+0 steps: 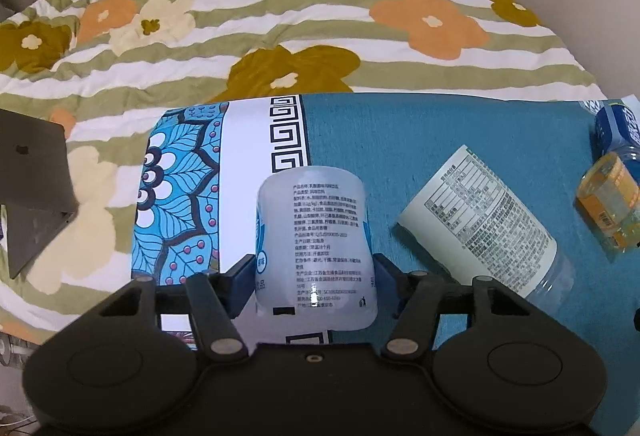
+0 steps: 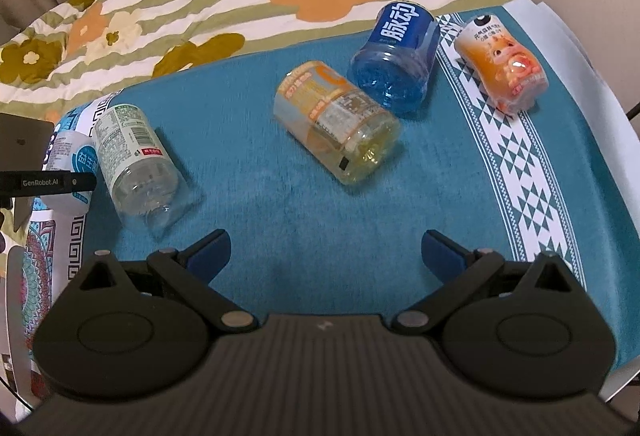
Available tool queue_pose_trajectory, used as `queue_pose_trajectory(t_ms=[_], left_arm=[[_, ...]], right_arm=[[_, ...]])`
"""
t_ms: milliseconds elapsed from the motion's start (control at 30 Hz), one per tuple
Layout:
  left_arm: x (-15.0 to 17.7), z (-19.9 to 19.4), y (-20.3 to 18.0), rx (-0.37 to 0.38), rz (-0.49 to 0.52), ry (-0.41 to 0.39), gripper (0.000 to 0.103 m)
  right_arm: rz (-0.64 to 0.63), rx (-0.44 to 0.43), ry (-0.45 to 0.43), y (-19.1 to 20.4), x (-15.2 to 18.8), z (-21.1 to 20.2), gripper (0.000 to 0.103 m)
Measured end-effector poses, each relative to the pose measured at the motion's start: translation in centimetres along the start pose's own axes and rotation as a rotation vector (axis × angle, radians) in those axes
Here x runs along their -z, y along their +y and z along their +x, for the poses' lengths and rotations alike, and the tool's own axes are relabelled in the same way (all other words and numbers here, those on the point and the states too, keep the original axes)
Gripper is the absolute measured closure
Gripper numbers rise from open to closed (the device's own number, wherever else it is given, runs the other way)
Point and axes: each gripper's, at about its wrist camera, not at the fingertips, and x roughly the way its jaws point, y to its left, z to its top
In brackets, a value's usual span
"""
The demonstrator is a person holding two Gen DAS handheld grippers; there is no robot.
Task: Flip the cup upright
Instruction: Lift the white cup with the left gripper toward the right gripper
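Observation:
My left gripper (image 1: 314,272) is shut on a white cup (image 1: 314,236) with a blue-and-white label, gripping its sides over the mat's patterned left end. The same cup shows at the left of the right wrist view (image 2: 70,164), held by the left gripper. Several other cups lie on their sides on the teal mat (image 2: 280,220): a clear one with a white-green label (image 2: 140,160), a yellow-orange one (image 2: 340,124), a blue one (image 2: 396,56) and an orange cartoon one (image 2: 504,64). My right gripper (image 2: 326,250) is open and empty above bare mat, in front of them.
The mat lies on a bed with a flowered, striped quilt (image 1: 280,16). A grey laptop (image 1: 32,180) sits on the quilt at the left. The clear cup (image 1: 488,216), yellow cup (image 1: 608,204) and blue cup (image 1: 618,128) lie right of my left gripper.

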Motion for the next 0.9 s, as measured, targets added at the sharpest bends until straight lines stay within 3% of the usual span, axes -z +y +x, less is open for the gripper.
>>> queue_pose_trajectory(t_ms=[200,467,700,900], left_arm=[[0.8,-1.6,-0.6,-0.027,0.003,-0.038,0.038],[2.8,-6.8,-2.7,-0.058,-0.058,-0.108,0.038],[5.6,-10.9,-6.5,-0.069,-0.129,-0.138,0.038],[8.1,-12.2,-11.1,-0.035,-0.155,-0.136,0.038]], right_arm=[[-0.016,-0.015,-0.01,-0.2,0.1,-0.5,0.0],[-0.089,-0.064,-0.053,-1.5,-0.3,-3.0,0.0],[-0.15,-0.106,-0.079,-4.0,0.2,-5.2,0.0],[-0.192,-0.119,-0.083,-7.0,1.2,-6.4,0.0]])
